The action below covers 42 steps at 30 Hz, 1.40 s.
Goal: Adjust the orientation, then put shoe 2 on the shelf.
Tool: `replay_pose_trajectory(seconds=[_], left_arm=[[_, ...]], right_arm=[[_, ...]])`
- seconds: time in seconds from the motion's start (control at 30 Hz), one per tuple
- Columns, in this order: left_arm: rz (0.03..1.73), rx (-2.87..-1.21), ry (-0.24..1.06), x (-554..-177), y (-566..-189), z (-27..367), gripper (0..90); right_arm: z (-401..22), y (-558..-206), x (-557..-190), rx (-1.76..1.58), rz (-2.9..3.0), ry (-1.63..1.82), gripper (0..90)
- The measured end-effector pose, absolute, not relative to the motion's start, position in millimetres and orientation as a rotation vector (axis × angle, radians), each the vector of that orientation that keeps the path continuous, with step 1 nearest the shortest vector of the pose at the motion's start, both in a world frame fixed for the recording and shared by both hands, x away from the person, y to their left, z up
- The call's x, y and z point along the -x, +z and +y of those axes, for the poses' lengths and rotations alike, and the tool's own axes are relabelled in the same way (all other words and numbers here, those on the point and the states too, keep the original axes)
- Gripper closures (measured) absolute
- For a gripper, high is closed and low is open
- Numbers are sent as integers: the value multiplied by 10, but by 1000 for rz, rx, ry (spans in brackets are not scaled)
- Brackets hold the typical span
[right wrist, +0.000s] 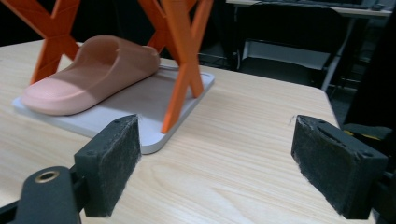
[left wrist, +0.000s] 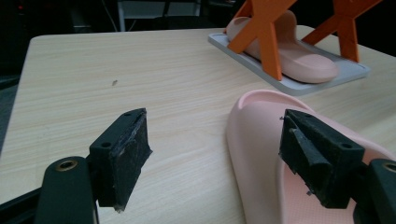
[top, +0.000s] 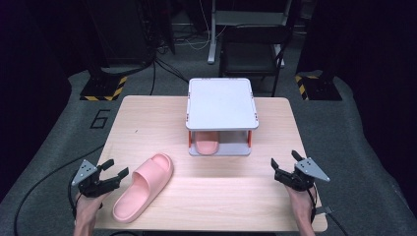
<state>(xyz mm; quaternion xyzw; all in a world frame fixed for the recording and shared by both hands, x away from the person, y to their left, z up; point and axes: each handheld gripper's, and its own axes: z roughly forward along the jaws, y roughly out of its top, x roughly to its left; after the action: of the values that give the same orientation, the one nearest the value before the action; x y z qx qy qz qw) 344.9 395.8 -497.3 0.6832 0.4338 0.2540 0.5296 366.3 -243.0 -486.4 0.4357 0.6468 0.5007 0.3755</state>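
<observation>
A pink slipper [top: 143,187] lies sole-down on the wooden table [top: 231,196], toe toward the near left. Its mate [top: 207,145] rests on the bottom shelf of a small grey rack [top: 221,103] with orange legs at the table's middle. My left gripper [top: 117,167] is open just left of the loose slipper. In the left gripper view its right jaw hangs over the slipper [left wrist: 261,154], its left jaw over bare wood, and the pads press on nothing. My right gripper [top: 284,158] stands open at the near right with nothing between its fingers, facing the rack [right wrist: 140,107] and the shelved slipper [right wrist: 88,79].
The rack's flat grey top shelf hides most of the slipper under it. A dark chair [top: 253,49] and a stand with cables sit on the floor beyond the table's far edge. Yellow-black striped bases [top: 104,88] stand at the back left and right.
</observation>
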Motion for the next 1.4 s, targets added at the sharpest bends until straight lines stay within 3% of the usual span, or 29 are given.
replay_pose_trajectory(seconds=[0.27,0.47,0.67,1.03,1.17,1.4], left_arm=[[939,-1660,540,-3407,-5007,3942,221],[874,-1768,452,-3398,-5055,3868,233],[877,-1861,426,-3460,-5107,3774,357],[952,-1889,431,-3550,-5191,3682,736],[984,-1858,441,-3546,-5178,3652,784],[985,-1838,478,-3549,-5057,3497,791]], right_arm=[[-2503,-4864,-3686,-1146,1635,1292,151],[-2461,-4877,-3700,-1144,1652,1296,151],[-2452,-4892,-3696,-1130,1673,1284,152],[-2395,-4809,-3674,-1083,1720,1340,161],[-2324,-4688,-3693,-1055,1736,1377,162],[-2176,-4348,-3879,-984,1750,1474,171]])
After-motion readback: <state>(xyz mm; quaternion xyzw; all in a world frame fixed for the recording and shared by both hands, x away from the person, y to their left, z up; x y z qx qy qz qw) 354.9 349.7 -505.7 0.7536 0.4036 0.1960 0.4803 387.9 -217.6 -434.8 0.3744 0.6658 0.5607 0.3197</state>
